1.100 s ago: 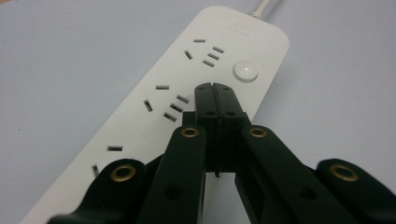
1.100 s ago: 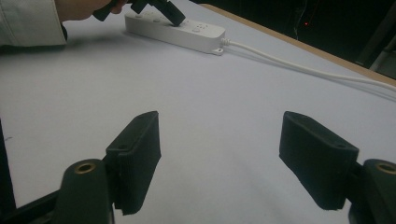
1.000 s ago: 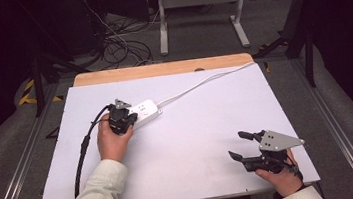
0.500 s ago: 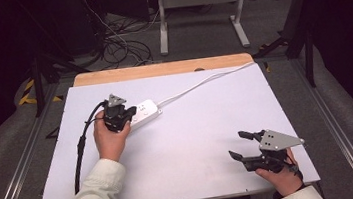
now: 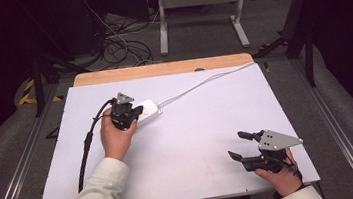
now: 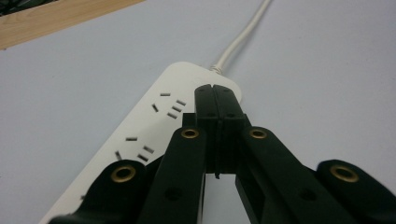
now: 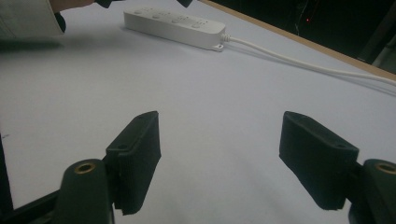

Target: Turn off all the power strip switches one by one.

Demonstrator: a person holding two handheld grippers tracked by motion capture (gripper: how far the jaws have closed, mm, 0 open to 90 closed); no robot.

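The power strip (image 6: 154, 135) lies flat just under my left gripper (image 6: 215, 100), whose jaws are pressed together with nothing between, I judge to prod a switch near the cord (image 5: 198, 84) end. My right gripper (image 5: 243, 146) waits well apart, jaws wide and empty.

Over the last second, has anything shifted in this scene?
Hardly anything. The left gripper stays shut over the white power strip, with only a slight shift of the hand. The right gripper stays open near the table's front right corner. The strip and its cord lie where they were.
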